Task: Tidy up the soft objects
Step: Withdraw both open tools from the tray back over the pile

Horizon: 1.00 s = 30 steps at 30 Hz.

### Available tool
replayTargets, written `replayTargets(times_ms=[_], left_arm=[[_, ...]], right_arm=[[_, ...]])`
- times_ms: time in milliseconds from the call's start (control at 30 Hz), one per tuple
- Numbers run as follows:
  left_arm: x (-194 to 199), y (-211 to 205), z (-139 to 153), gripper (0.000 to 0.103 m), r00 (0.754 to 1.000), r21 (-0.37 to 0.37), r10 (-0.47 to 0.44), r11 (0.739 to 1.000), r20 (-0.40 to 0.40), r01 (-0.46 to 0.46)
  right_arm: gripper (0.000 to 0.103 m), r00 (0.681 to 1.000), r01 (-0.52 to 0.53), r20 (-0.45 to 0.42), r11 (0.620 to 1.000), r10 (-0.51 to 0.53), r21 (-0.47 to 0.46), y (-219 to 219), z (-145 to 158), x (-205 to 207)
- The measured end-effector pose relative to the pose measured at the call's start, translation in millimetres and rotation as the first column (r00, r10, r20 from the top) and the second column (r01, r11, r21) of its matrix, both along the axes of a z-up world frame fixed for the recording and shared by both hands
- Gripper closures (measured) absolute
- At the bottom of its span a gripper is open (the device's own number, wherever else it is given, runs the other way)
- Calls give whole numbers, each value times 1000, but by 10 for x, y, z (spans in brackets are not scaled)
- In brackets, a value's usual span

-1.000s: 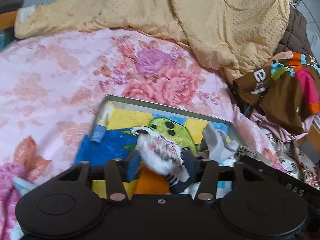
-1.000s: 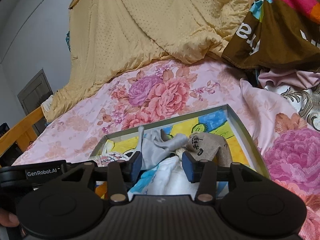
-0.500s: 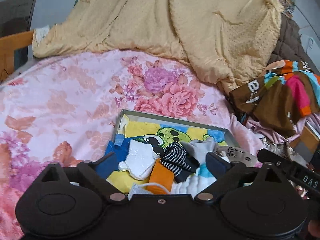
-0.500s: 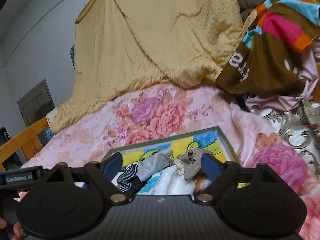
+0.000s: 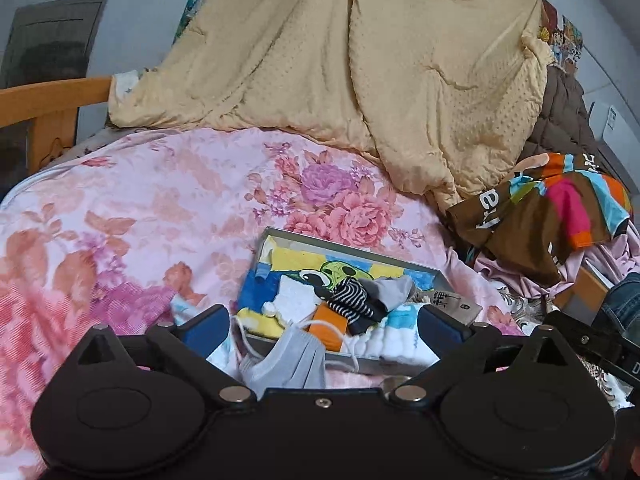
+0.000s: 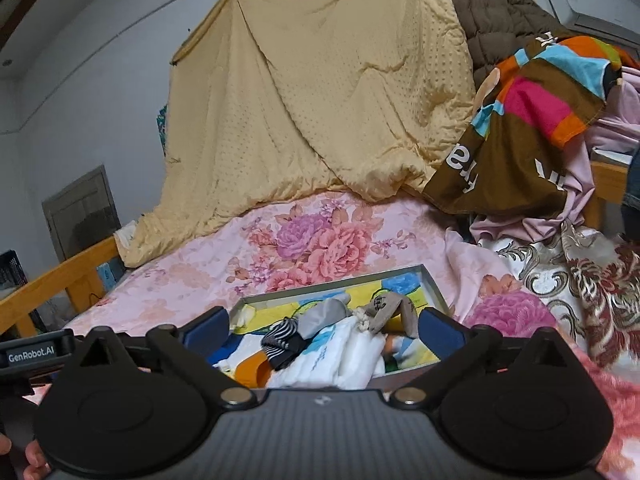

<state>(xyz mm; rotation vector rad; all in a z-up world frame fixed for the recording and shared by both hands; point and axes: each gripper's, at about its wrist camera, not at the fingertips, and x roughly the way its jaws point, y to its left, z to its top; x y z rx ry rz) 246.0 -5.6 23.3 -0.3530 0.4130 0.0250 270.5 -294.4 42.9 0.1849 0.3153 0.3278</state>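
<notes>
A shallow tray (image 5: 344, 243) with a cartoon print lies on the pink floral bedspread (image 5: 160, 200); it also shows in the right wrist view (image 6: 336, 284). In it lie a white fuzzy sock (image 5: 296, 298), a black-and-white striped sock (image 5: 352, 294), a grey cloth (image 5: 394, 290), a beige pouch (image 6: 390, 306) and a white padded item (image 6: 344, 356). A grey face mask (image 5: 294, 360) hangs over the tray's near rim. My left gripper (image 5: 324, 326) is open and empty, held back above the tray's near edge. My right gripper (image 6: 324, 326) is open and empty, also back from the tray.
A yellow blanket (image 5: 360, 80) is heaped at the back of the bed. A brown multicoloured garment (image 5: 552, 216) and pink cloths (image 6: 560, 216) pile at the right. A wooden bed rail (image 5: 48, 96) runs along the left.
My left gripper let go of the white fuzzy sock into the tray and opened. My right gripper opened too. Both pulled back and up from the tray.
</notes>
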Motion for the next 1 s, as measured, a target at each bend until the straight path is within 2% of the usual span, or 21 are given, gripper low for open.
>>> replayTargets(times_ms=[167,333,433,767,1000], left_arm=[[-277,-18,-43,1,1000,13,1,1000,1,-1],[-571,-84,-155,1,1000,59,8,998,21,-9],[-724,-124,-216,1,999,58,11,998,30,-13],[-992,-183,-340,1,1000,86,-25,996,10,24],[-1117,-118,-460,1,999,90,-52,995,-13,53]], right_arm=[[0,1000,4,-6,1000,-4,-27,10,-74,-213],[0,998,14,-55,1000,-14,-5,7,-141,-397],[0,997,23,-75,1000,-24,-12,24,-170,-509],[0,991,25,-132,999,-31,-46,51,-325,-803],[0,984,-15,-177,996,0,-84,146,-428,-903]])
